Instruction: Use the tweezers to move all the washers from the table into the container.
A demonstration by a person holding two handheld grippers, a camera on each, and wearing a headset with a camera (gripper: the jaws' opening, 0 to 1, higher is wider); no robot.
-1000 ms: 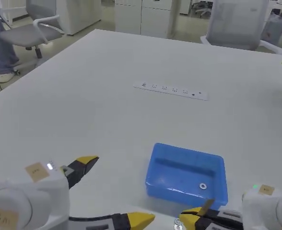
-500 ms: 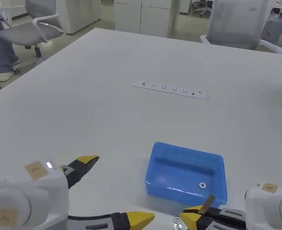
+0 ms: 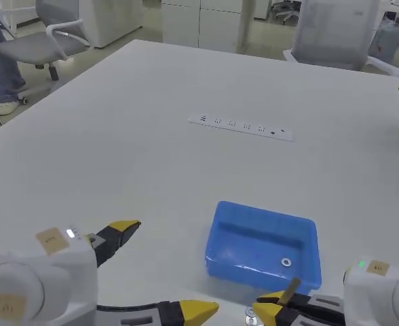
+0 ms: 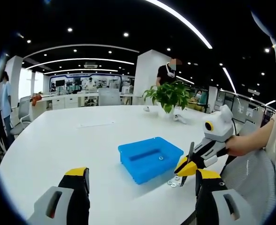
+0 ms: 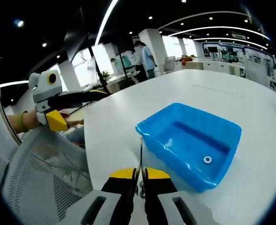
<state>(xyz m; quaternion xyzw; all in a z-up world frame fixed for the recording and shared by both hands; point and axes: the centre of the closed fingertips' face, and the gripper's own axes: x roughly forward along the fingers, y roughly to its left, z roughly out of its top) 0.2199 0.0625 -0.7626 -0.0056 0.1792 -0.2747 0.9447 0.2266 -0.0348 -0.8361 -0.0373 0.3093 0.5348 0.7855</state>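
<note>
Head view shows the left gripper (image 3: 162,269) with its yellow-tipped jaws spread wide above the white table (image 3: 152,156), grasping nothing. The right gripper (image 3: 273,307) is clenched on slim metal tweezers (image 5: 141,157), whose tip points down near small silver washers (image 4: 172,182) lying on the table just beside the blue plastic container (image 3: 254,275). A lone washer (image 3: 286,262) lies inside it.

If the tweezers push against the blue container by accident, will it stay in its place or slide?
It would probably slide: the blue container looks like thin plastic, has one visible washer inside, and stands on a smooth white table. Tipping seems unlikely, since it is low and wide.
</note>
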